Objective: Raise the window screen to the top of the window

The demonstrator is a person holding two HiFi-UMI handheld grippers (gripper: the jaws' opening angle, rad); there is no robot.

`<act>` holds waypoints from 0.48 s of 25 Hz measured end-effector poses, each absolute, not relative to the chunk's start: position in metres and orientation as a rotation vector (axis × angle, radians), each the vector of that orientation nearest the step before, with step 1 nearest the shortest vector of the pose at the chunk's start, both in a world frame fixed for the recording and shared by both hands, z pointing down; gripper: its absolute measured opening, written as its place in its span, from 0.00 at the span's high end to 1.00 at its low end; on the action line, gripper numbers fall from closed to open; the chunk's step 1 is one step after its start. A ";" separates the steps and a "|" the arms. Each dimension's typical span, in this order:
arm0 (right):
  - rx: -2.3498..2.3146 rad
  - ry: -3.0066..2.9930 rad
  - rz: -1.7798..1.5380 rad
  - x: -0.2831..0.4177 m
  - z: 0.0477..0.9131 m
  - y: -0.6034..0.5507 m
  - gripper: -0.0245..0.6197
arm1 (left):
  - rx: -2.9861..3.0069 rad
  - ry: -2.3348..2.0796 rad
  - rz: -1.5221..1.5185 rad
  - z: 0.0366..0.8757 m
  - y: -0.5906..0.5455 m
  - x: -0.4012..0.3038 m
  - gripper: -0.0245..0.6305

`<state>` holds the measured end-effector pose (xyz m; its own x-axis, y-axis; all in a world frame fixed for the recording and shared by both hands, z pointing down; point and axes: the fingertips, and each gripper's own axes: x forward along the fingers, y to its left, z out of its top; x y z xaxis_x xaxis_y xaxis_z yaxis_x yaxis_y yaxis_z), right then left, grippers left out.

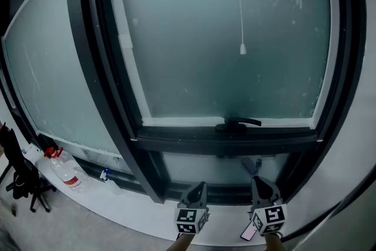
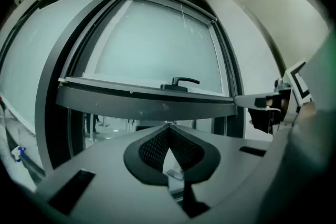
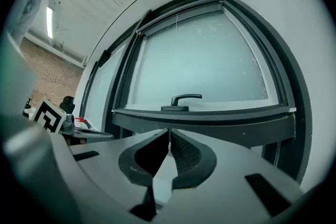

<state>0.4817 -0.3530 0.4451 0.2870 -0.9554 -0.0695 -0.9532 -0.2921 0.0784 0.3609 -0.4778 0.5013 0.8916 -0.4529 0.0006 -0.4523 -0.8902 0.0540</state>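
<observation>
Shows left gripper [image 1: 198,190] and right gripper [image 1: 263,184] low by sill [image 1: 141,216], both closed on nothing; window screen [image 2: 173,3] seemingly rolled up at frame top, pull cord [image 1: 241,14] dangling. Likely light, springy; best taken by cord

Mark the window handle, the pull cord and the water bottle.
window handle [image 1: 244,121], head view, on the lever's middle.
pull cord [image 1: 242,49], head view, on the white end piece.
water bottle [image 1: 64,168], head view, on its clear body.
</observation>
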 end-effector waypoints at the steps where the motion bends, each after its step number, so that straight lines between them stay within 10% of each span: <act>1: 2.493 -1.862 -0.150 0.482 0.447 -0.354 0.94 | 3.017 -0.711 -0.014 0.499 -0.477 0.365 0.96; 12: 2.482 -1.875 -0.185 0.462 0.435 -0.356 0.94 | 3.142 -0.771 -0.154 0.441 -0.461 0.379 0.96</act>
<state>0.4622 -0.3562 0.4351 0.2690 -0.9599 -0.0789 -0.9569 -0.2757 0.0917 0.3792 -0.4609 0.4410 0.8823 -0.4563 -0.1153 -0.4656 -0.8821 -0.0717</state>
